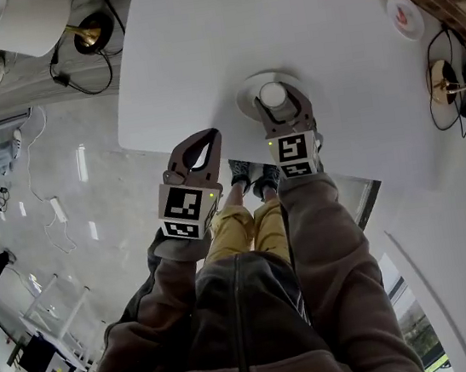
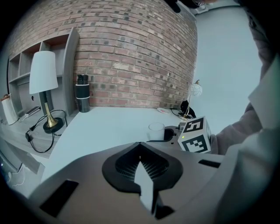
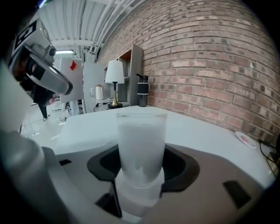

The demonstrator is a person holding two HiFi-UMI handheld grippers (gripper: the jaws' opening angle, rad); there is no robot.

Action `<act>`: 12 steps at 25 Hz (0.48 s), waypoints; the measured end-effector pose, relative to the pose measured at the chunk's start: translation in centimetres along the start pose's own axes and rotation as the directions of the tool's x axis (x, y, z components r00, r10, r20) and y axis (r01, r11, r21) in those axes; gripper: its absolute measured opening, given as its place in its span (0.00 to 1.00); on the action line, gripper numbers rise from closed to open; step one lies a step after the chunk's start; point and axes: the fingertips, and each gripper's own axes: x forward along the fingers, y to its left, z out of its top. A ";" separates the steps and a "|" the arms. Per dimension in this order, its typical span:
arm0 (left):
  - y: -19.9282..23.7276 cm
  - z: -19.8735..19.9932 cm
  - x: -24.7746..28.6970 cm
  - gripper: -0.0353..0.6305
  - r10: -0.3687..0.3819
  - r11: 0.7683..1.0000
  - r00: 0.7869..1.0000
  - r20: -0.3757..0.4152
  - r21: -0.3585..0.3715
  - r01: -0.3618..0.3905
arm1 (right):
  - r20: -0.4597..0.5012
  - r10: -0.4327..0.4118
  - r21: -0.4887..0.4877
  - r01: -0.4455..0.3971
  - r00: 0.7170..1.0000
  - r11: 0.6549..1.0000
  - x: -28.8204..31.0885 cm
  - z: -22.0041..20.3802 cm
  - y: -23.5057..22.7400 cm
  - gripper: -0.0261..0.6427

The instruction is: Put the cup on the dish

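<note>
A white table (image 1: 219, 28) fills the upper part of the head view, with a brick wall (image 2: 131, 52) along its far edge. The person stands at the near edge, brown sleeves (image 1: 326, 236) reaching forward and yellow trousers (image 1: 243, 227) below. Off the table's left edge, a lamp (image 2: 43, 72) with a white shade and a brass foot stands on a grey ledge. A black flask (image 2: 82, 93) stands by the wall at the table's far left corner. The left gripper (image 1: 211, 135) hangs over the near edge, close to the near left corner, its 2 jaws together with nothing between them. The right gripper (image 1: 280, 107) reaches in over the near edge beside it, and its 2 jaws stand wide, closed on the sides of the cup (image 1: 273, 95). A round white dish (image 1: 247, 93) lies close to the near edge, about midway along it. A smaller white plate (image 1: 404, 15) with a red mark lies at the far right edge, well apart from it. The cup, frosted and upright, is over the middle of the dish; I cannot tell whether its base touches the dish.
</note>
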 end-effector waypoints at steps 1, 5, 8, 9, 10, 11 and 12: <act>0.1 -0.2 0.0 0.06 -0.001 1.000 1.000 -0.006 -0.003 0.001 | -0.003 -0.002 -0.007 0.002 1.000 1.000 0.2 0.1 0.0 0.41; 0.5 -0.5 0.2 0.06 0.002 1.000 1.000 -0.007 -0.014 -0.002 | -0.057 -0.011 -0.063 0.008 0.998 0.998 1.2 -0.3 0.2 0.41; 0.4 -0.6 0.3 0.06 -0.005 1.000 1.000 -0.011 -0.018 0.005 | -0.091 -0.019 -0.113 0.008 0.996 0.994 1.4 -0.9 0.5 0.41; 0.4 -0.6 0.3 0.06 -0.007 1.000 1.000 -0.009 -0.018 0.007 | -0.090 -0.022 -0.116 0.011 0.996 0.993 1.5 -0.9 0.5 0.41; 0.4 -0.6 0.4 0.06 -0.008 1.000 1.000 -0.009 -0.019 0.008 | -0.084 -0.026 -0.110 0.017 0.996 0.994 1.5 -0.8 0.4 0.41; 0.5 -0.7 0.4 0.06 -0.009 1.000 1.000 -0.011 -0.021 0.009 | -0.075 -0.030 -0.099 0.023 0.997 0.995 1.5 -0.7 0.3 0.42; 0.6 -0.8 0.4 0.06 -0.009 1.000 1.000 -0.014 -0.023 0.009 | -0.065 -0.034 -0.089 0.028 0.997 0.996 1.4 -0.7 0.1 0.41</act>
